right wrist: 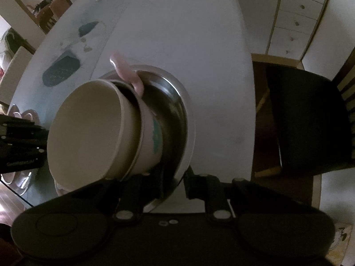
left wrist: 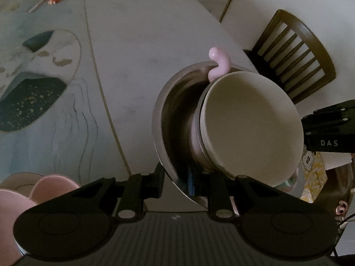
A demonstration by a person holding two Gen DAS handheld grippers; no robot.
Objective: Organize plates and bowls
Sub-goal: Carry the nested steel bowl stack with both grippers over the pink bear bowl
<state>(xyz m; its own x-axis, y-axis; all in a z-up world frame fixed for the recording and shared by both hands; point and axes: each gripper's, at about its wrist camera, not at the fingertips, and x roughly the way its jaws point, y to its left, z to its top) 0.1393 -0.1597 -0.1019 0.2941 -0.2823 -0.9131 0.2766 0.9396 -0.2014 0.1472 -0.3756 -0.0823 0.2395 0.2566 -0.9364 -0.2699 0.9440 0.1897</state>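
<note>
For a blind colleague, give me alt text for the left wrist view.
The left gripper fingers pinch the rim of a steel bowl holding a stacked cream bowl and pink-handled cup, above a pale table; the right gripper grips the far side.

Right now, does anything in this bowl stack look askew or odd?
Yes. The cream bowl and the pink cup under it sit tilted, off-centre in the steel bowl, the cup's handle hooked over its rim.
</note>
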